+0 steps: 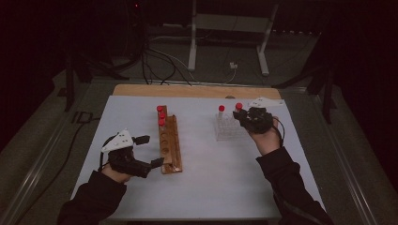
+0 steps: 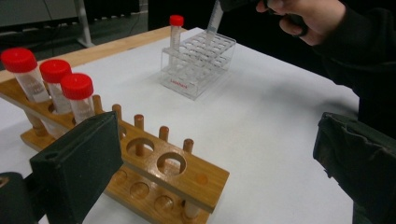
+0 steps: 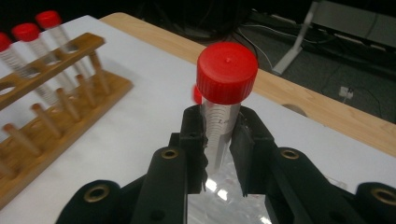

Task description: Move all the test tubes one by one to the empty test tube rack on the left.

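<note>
My right fingers [image 3: 218,140] grip a red-capped tube [image 3: 223,100] above the clear rack [image 1: 229,127], far right; left fingers [image 1: 149,151] open beside the wooden rack [image 1: 169,143]; bare bench [image 1: 216,173] between.

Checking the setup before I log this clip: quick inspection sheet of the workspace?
Surface: white table top, wooden strip along its far edge.
Job's things: wooden rack holds three red-capped tubes at one end, its other holes free; clear rack holds one capped tube.
Clutter: nothing seen.
Grippers: right gripper shut on a red-capped tube above the clear rack; left gripper open beside the wooden rack, nothing between its jaws.
Cables: several on the floor beyond the table.
Surroundings: dark room, white metal stand behind.
</note>
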`<state>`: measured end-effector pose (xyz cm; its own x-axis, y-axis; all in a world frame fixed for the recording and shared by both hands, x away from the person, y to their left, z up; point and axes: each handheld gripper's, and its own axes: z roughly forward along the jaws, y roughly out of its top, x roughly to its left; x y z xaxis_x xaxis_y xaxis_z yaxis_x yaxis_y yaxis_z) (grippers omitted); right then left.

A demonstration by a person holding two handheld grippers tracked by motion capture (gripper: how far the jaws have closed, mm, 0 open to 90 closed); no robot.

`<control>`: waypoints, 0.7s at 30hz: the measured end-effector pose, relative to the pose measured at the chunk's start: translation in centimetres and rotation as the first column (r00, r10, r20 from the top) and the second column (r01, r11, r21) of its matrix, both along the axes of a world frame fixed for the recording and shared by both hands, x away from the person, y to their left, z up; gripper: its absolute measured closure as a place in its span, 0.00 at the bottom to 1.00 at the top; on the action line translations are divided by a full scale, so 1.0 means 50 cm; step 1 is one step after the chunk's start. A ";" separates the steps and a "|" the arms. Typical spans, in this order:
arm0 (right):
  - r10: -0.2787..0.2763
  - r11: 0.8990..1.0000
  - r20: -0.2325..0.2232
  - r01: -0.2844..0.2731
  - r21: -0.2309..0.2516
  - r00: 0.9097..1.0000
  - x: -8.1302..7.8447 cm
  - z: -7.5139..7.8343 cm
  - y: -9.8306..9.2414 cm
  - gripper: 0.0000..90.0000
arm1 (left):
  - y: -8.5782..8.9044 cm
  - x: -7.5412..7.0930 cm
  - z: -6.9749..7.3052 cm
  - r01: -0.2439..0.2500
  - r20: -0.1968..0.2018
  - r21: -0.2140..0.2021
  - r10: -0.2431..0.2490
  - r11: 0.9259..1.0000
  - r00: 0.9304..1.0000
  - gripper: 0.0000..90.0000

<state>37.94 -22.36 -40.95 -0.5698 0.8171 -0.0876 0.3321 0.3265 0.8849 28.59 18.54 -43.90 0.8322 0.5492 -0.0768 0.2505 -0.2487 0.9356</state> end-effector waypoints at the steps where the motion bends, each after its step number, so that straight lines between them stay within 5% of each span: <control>1: 0.011 1.000 0.003 -0.011 0.000 1.000 -0.005 0.001 0.004 0.84 | -0.002 0.001 0.002 0.002 0.002 -0.001 -0.002 1.000 1.000 0.02; 21: 0.168 0.985 -0.040 -0.169 -0.024 0.985 -0.089 -0.039 0.061 0.84 | -0.062 0.013 0.032 0.059 0.006 0.027 -0.060 0.998 0.998 0.02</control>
<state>33.50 -19.31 -42.92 -0.7027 0.7065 -0.0845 0.3032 0.4048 0.8627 29.22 15.44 -42.32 0.8639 0.5005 -0.0570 0.2282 -0.2880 0.9300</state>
